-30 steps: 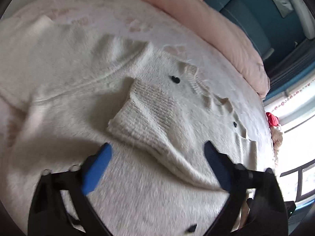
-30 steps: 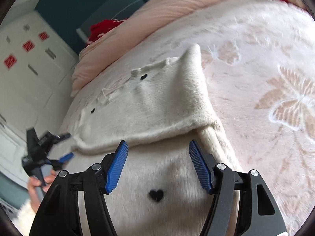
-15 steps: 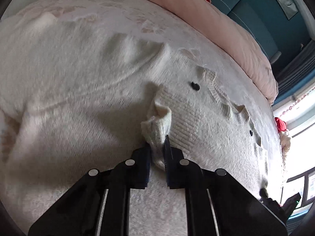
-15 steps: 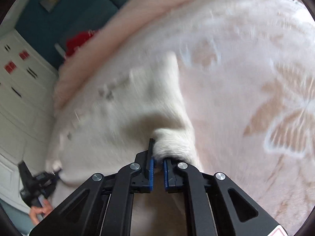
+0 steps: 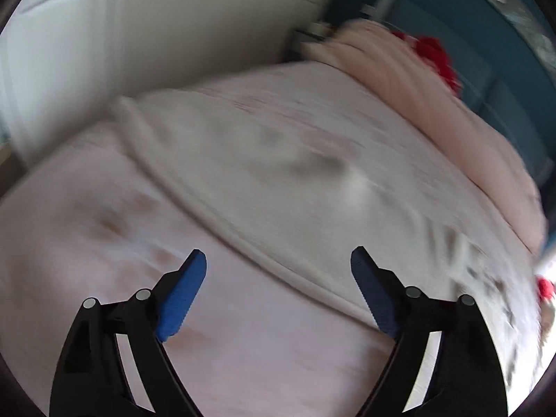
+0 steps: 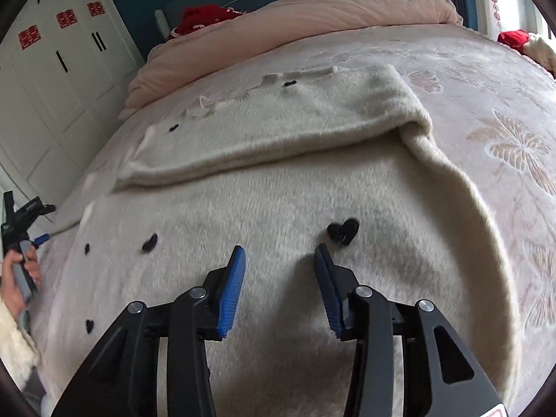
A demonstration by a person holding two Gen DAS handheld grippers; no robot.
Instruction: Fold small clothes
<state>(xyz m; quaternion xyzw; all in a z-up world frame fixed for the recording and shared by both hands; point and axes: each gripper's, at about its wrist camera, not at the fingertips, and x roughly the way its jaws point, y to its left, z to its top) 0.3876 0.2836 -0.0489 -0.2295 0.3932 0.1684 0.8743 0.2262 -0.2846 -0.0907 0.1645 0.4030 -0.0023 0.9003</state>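
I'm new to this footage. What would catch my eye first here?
A fuzzy cream sweater with black hearts sprawls across the pink flowered bedspread, its top part folded over. The right tongs hover open above it; red symbols mark the white wardrobe, upper left.

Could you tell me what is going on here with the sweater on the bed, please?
A person with hand-held tongs in each hand is folding a fluffy cream sweater with small black hearts on a pink flower-patterned bedspread. Its upper part already lies doubled over. The right tongs hover open above the sweater, near a black heart, their jaws just opened with nothing between them. The left tongs have also just opened, empty, over the sweater's edge.
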